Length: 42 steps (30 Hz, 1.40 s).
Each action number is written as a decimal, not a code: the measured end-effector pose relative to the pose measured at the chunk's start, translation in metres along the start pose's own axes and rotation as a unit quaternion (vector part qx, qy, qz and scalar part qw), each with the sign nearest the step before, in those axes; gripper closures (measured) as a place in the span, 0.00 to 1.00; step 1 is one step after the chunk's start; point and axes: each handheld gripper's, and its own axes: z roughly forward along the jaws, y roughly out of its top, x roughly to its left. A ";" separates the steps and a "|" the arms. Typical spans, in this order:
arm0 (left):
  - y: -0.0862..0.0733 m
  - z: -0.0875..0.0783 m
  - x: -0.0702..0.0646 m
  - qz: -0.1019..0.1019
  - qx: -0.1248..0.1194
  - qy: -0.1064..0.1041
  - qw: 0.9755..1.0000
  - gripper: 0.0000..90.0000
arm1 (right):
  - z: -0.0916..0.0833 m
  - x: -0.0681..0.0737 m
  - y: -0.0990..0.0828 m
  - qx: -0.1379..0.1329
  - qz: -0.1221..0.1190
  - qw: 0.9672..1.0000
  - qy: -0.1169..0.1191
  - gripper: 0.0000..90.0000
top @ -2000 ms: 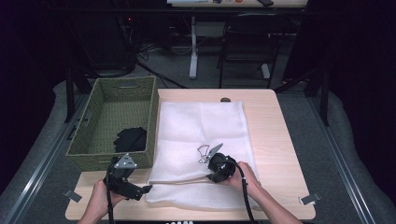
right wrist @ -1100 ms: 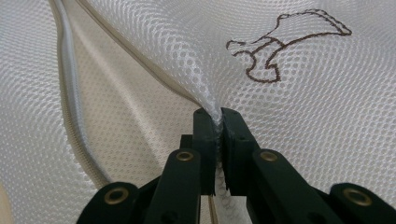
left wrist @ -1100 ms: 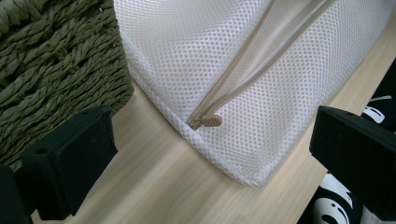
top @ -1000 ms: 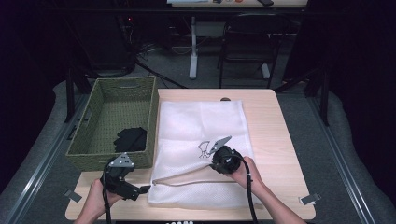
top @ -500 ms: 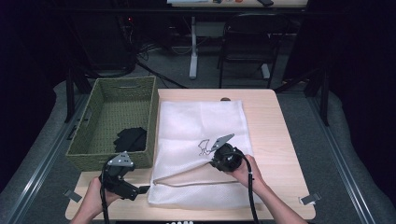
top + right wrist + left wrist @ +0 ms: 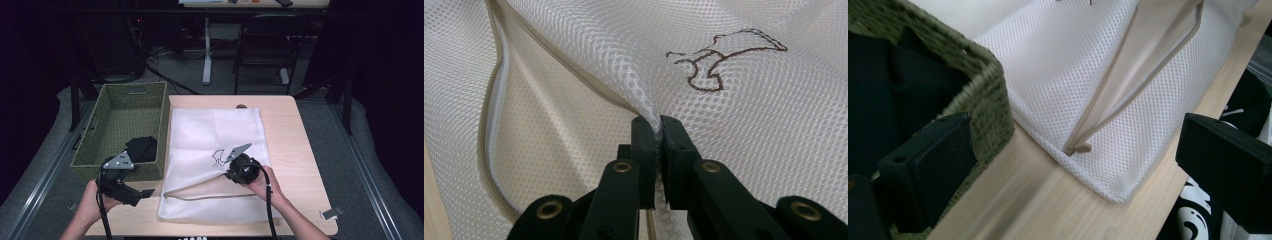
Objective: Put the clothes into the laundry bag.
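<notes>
The right gripper (image 6: 658, 131) is clamped on the upper layer of the mesh bag (image 6: 215, 130) at the table's near edge, holding the zipper mouth open. The left gripper (image 6: 142, 192), jaws spread and empty, sits near the basket (image 6: 90, 145). Judged status: bag opened; black garment (image 6: 141, 148) not yet loaded.

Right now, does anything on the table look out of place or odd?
Nothing is damaged or spilled. The white mesh bag lies flat except its zipper edge, which the right gripper pinches and lifts, so the opening gapes. The black cloth lies in the green basket.
</notes>
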 end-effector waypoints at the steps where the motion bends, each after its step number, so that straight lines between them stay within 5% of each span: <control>1: 0.004 -0.003 0.002 0.003 -0.002 0.002 1.000 0.02 | 0.000 0.001 0.000 0.002 0.001 1.000 -0.001 0.95; 8: 0.022 -0.015 0.013 0.017 0.001 0.010 1.000 0.00 | 0.001 0.001 0.000 0.003 -0.004 1.000 0.000 0.95; 17: 0.040 -0.018 0.029 0.035 0.034 0.014 0.999 0.00 | 0.001 0.001 0.000 0.004 -0.004 1.000 0.000 0.95; 42: 0.074 -0.016 0.079 0.035 0.080 0.039 0.995 0.00 | 0.001 0.002 0.000 0.005 -0.005 1.000 -0.002 0.95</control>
